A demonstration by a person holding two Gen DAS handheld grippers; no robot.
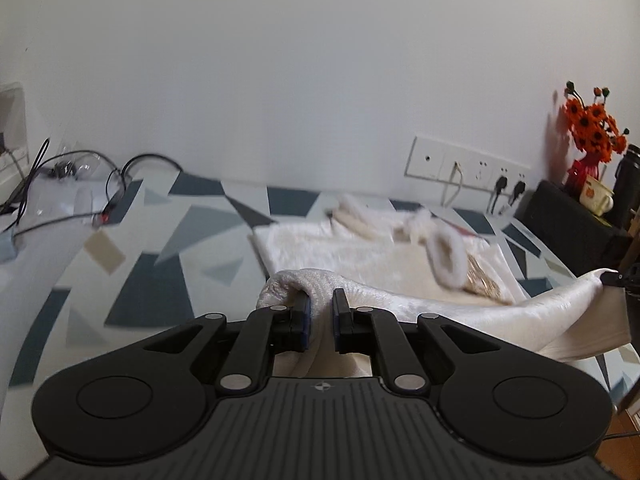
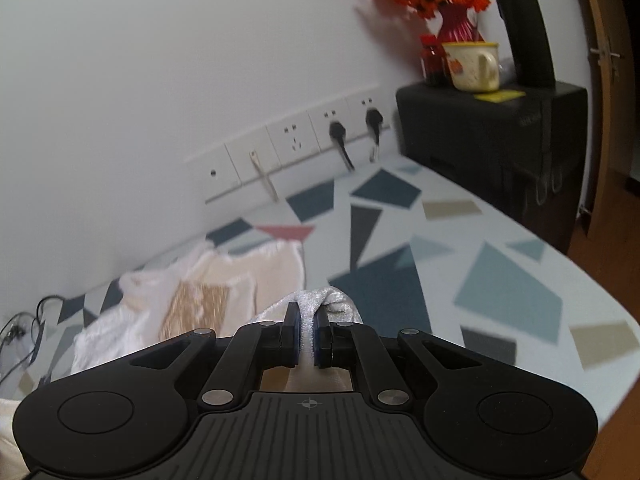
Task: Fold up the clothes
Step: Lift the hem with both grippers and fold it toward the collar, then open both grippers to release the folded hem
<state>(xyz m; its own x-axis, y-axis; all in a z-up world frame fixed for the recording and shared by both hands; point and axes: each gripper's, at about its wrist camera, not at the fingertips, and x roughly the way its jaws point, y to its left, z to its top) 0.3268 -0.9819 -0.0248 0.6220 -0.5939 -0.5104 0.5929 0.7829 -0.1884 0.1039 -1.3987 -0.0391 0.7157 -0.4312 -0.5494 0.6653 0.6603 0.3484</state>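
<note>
A cream white garment with fluffy white trim and a gold patch lies on the patterned table. My left gripper is shut on a bunched hem of the garment and lifts it above the table. My right gripper is shut on another part of the hem. The lifted edge stretches between the two grippers; the right gripper's tip shows at the far right of the left wrist view. The rest of the garment lies flat behind, toward the wall.
The table has a blue, grey and beige geometric cloth. A wall socket strip with plugs runs along the wall. A black box holds a red vase of orange flowers, a mug and a black flask. Cables lie at the far left.
</note>
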